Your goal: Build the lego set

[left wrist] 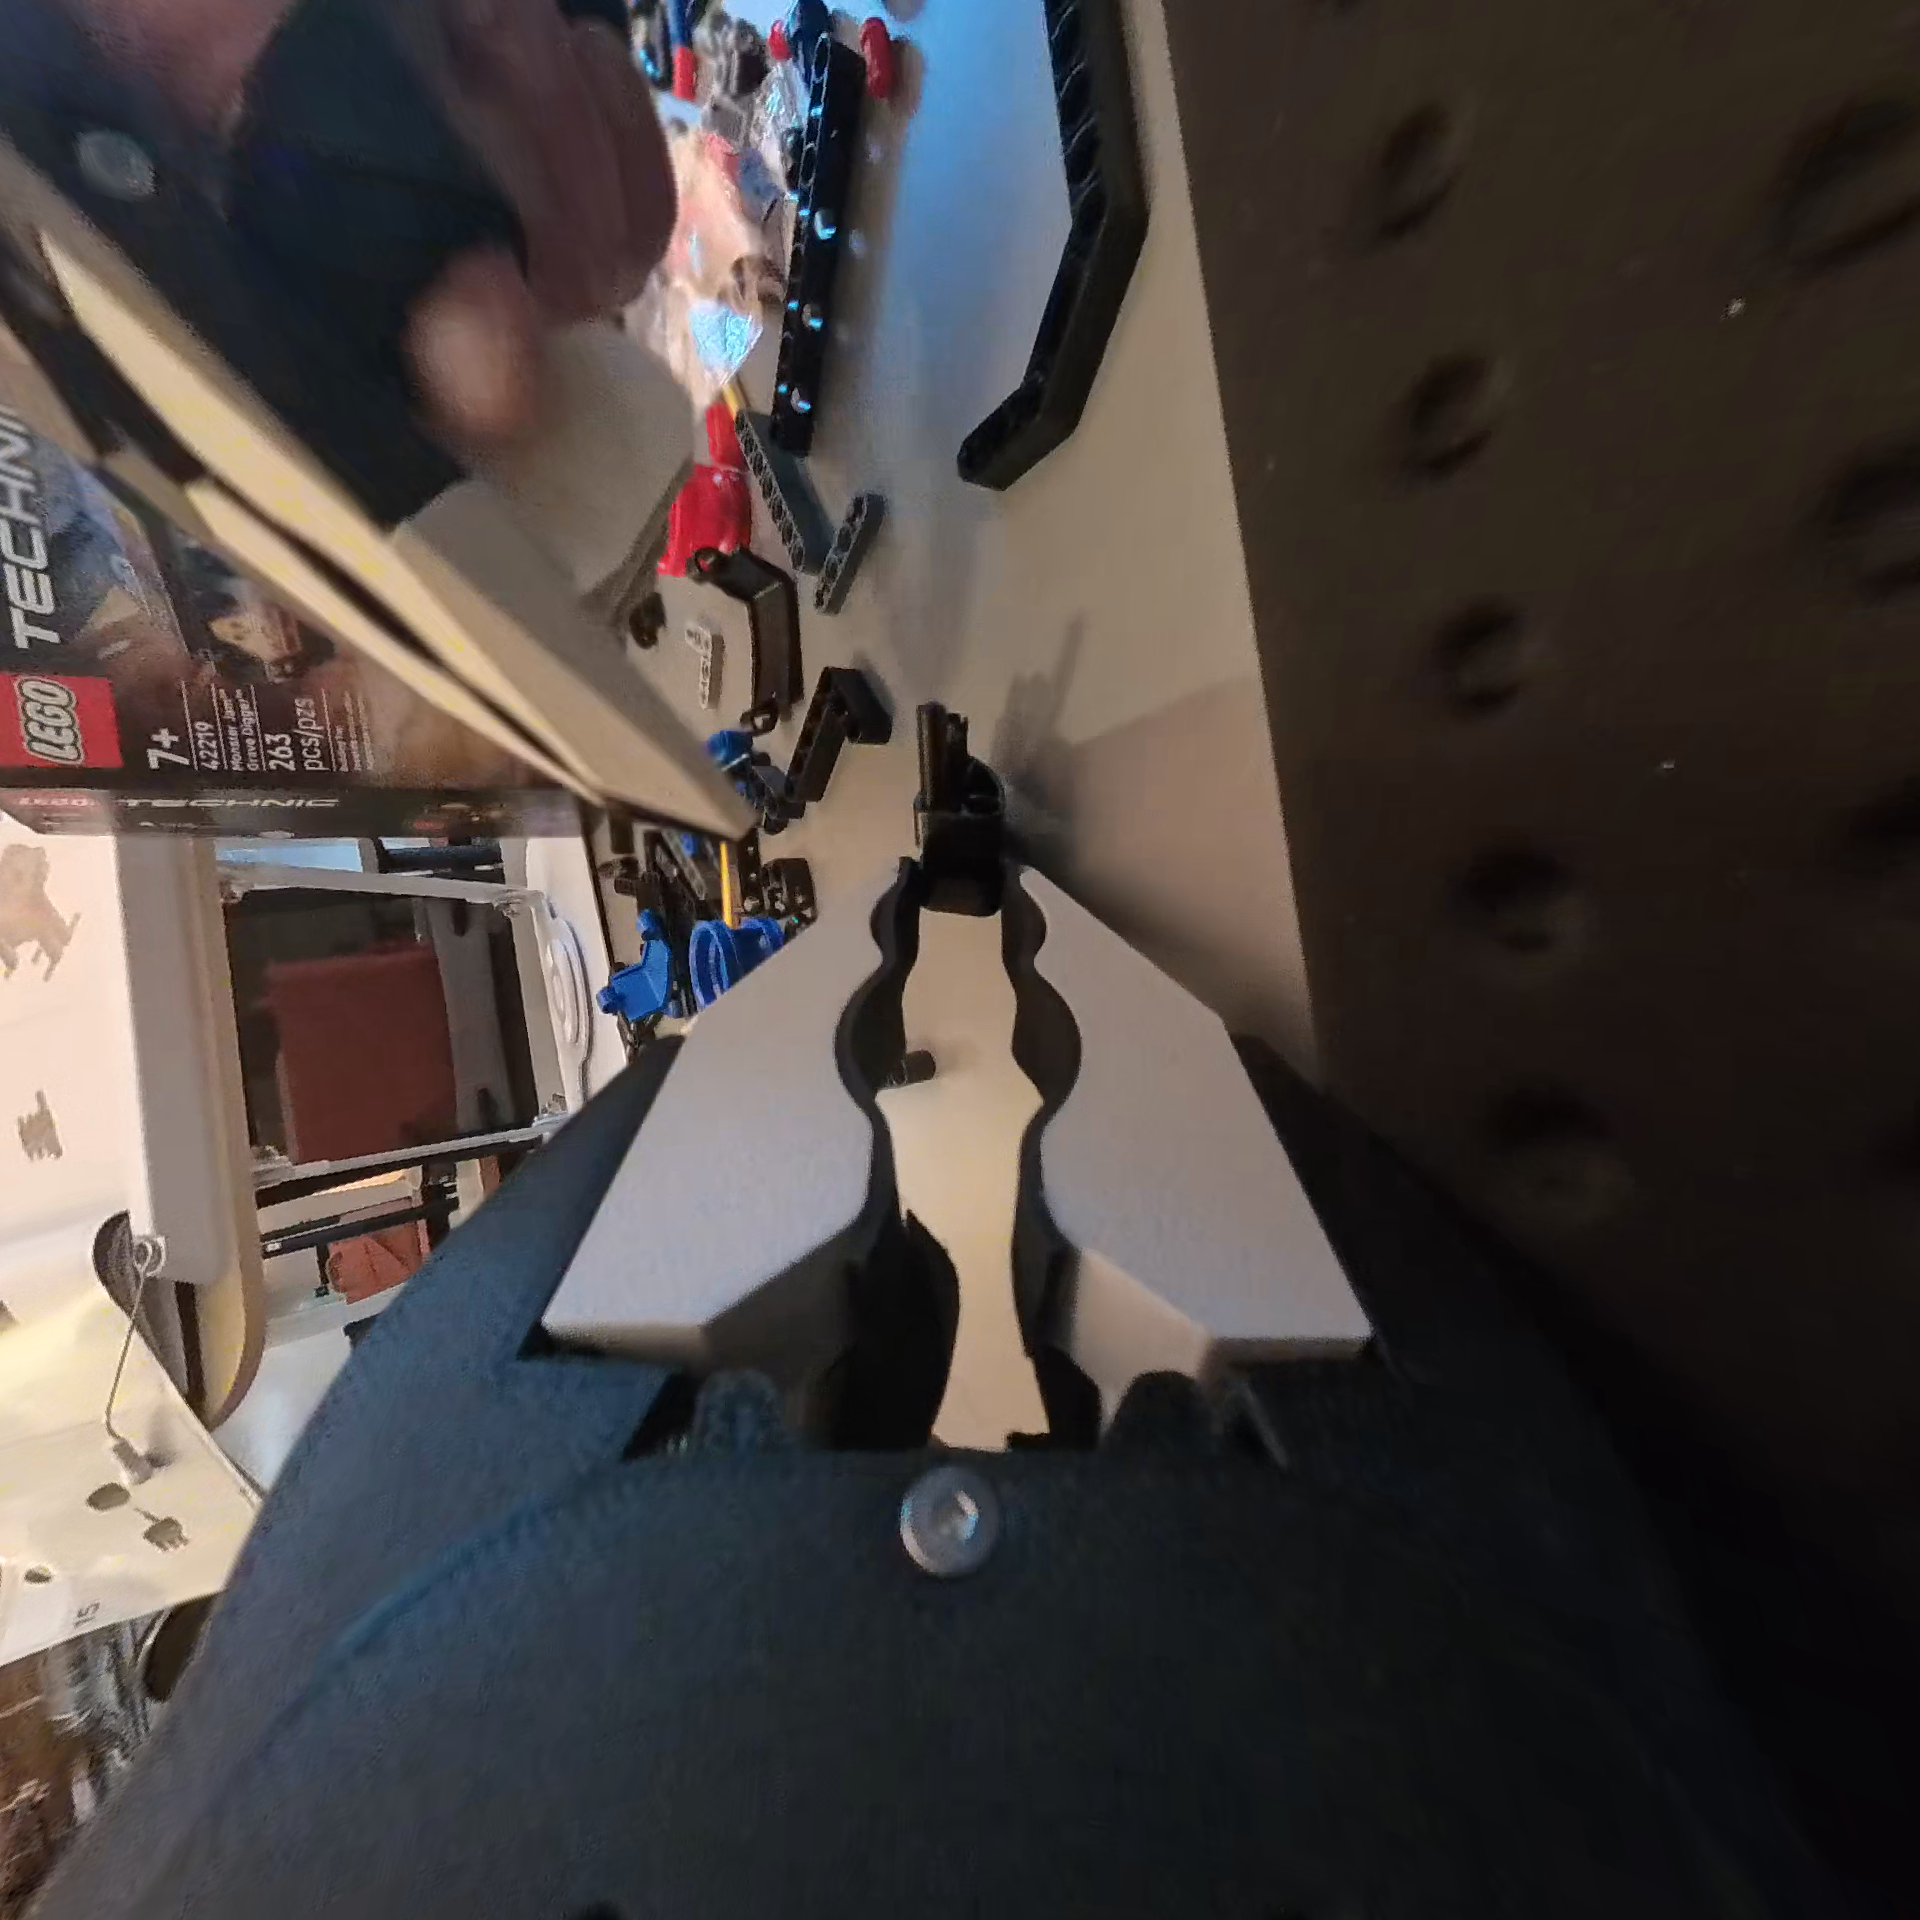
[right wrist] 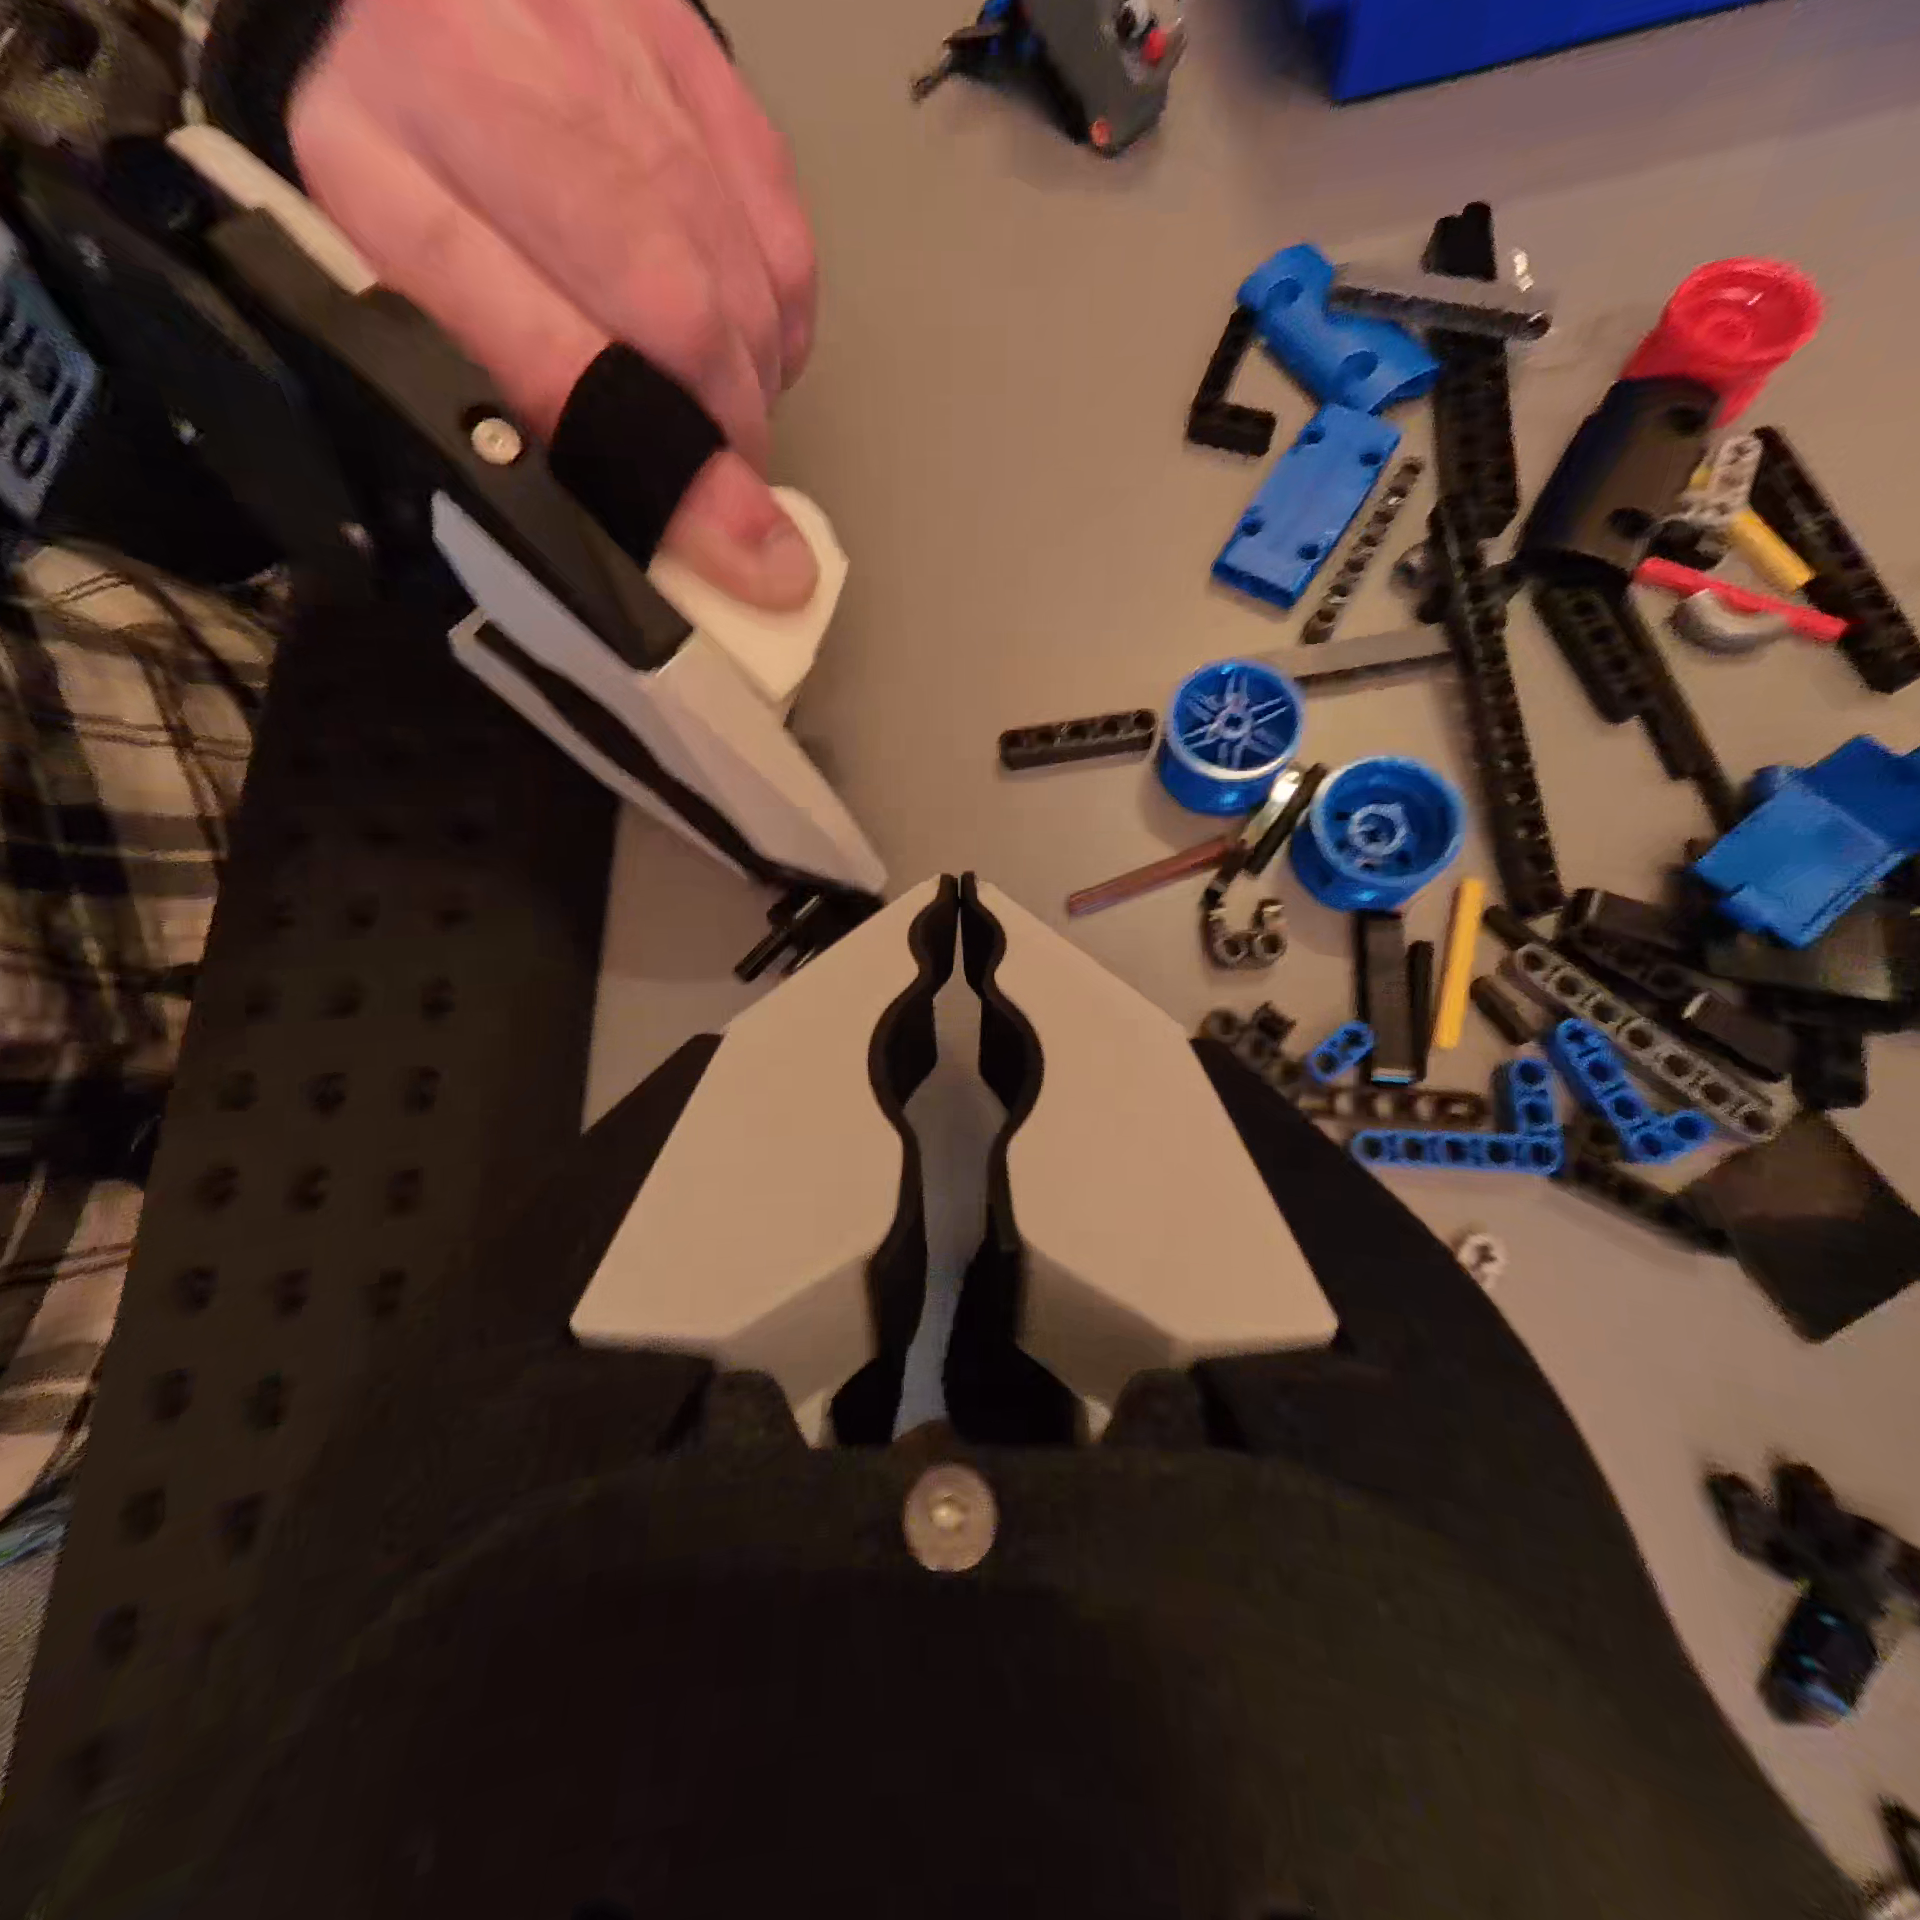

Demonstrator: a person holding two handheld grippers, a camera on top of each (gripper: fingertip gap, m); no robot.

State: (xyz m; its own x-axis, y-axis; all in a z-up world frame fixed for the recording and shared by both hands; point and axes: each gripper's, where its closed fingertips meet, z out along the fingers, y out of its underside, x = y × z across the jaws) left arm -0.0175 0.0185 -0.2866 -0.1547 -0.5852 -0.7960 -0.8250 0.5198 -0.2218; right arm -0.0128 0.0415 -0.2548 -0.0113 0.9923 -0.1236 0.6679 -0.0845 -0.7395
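Grey table [right wrist: 1039,436], loose parts [right wrist: 1507,727] sprawling 1–4 o'clock. Left gripper [left wrist: 958,878] clamping small black piece [left wrist: 951,800]; right gripper [right wrist: 958,883] tips sitting together, holding nothing.

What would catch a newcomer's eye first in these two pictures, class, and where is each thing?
In the right wrist view, the bright blue wheel hubs stand out in the loose pile of parts on the grey table, right of the shut right gripper. Upper left, a hand holds the other gripper. In the left wrist view, the left gripper pinches a small black piece at centre, with the set's box at the left.
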